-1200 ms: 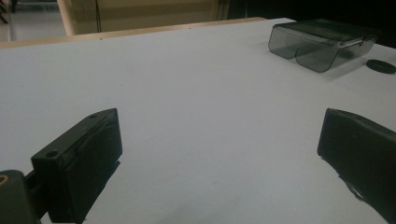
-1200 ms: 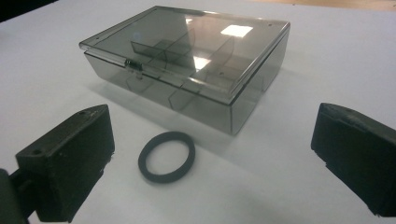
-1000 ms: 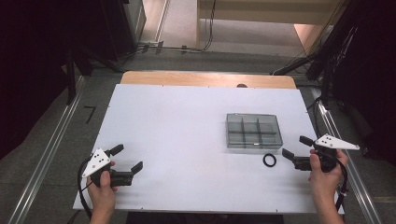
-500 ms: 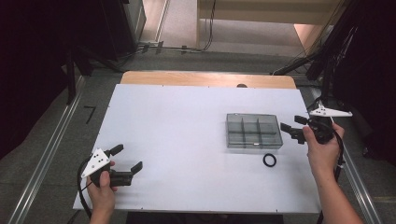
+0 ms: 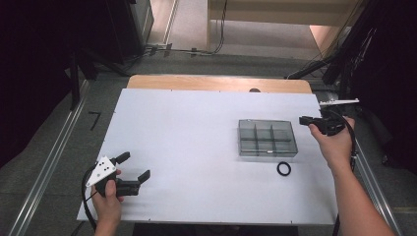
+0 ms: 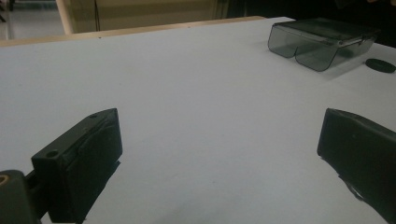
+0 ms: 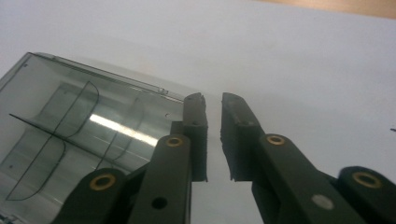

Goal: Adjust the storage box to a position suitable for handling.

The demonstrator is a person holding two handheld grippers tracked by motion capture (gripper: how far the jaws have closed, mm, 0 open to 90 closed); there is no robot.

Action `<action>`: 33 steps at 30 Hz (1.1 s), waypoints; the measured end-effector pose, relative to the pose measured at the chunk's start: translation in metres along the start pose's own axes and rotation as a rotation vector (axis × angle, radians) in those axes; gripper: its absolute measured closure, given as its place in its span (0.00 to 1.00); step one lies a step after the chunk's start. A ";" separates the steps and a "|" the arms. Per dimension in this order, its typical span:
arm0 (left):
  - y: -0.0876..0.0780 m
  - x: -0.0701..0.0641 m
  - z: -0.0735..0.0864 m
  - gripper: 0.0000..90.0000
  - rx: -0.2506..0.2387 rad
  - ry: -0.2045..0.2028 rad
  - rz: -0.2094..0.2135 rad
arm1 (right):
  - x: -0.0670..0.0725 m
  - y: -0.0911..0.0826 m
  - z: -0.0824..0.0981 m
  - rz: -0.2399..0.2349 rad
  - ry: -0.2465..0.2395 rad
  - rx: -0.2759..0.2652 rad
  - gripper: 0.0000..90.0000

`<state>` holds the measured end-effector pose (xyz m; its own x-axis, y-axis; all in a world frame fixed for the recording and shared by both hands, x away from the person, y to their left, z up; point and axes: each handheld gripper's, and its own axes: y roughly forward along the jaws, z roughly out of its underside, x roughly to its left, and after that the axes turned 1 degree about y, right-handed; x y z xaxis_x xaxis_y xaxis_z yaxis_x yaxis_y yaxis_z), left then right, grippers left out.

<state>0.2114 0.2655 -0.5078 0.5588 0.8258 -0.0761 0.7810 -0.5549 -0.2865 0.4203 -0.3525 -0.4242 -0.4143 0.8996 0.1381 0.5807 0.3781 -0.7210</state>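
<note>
A person's right gripper hovers just off the right end of a smoky, clear plastic compartment box that sits toward the right edge of the white-topped bench. Its two black jaws have just been closing and now stand nearly together, a thin slit of bare bench showing between the pads in the right gripper view, with nothing caught in them. There the box lies at the left with its curved dividers dimly legible through the tinted wall; its near side is cut off by the picture's edge and by the jaw arms in front. Whether the left jaw touches the box's corner cannot be told.

A small black ring lies flat on the bench just in front of the box, apart from it.

At the bench's near left corner the left gripper rests low in the person's hand, jaws wide apart over bare surface. In the left gripper view the box and the ring appear far off at upper right, the ring clipped by the frame.
</note>
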 end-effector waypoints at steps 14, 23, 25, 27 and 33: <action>0.000 -0.001 0.000 0.01 -0.005 0.008 0.004 | -0.010 0.041 0.003 -0.026 0.055 0.138 0.98; -0.001 -0.002 0.000 0.01 -0.010 0.019 0.001 | -0.016 0.051 0.004 -0.071 0.078 0.158 0.98; -0.001 -0.001 0.000 0.01 -0.014 0.011 -0.001 | -0.016 0.053 0.004 -0.089 0.076 0.162 0.98; -0.001 -0.001 0.000 0.01 -0.019 0.007 0.001 | -0.014 0.056 0.004 -0.093 0.064 0.168 0.98; -0.001 -0.001 0.000 0.01 -0.020 0.005 0.001 | -0.014 0.056 0.002 -0.098 0.064 0.161 0.98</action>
<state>0.2101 0.2656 -0.5077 0.5608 0.8249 -0.0715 0.7860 -0.5575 -0.2672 0.4571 -0.3444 -0.4679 -0.4148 0.8743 0.2523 0.4177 0.4292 -0.8008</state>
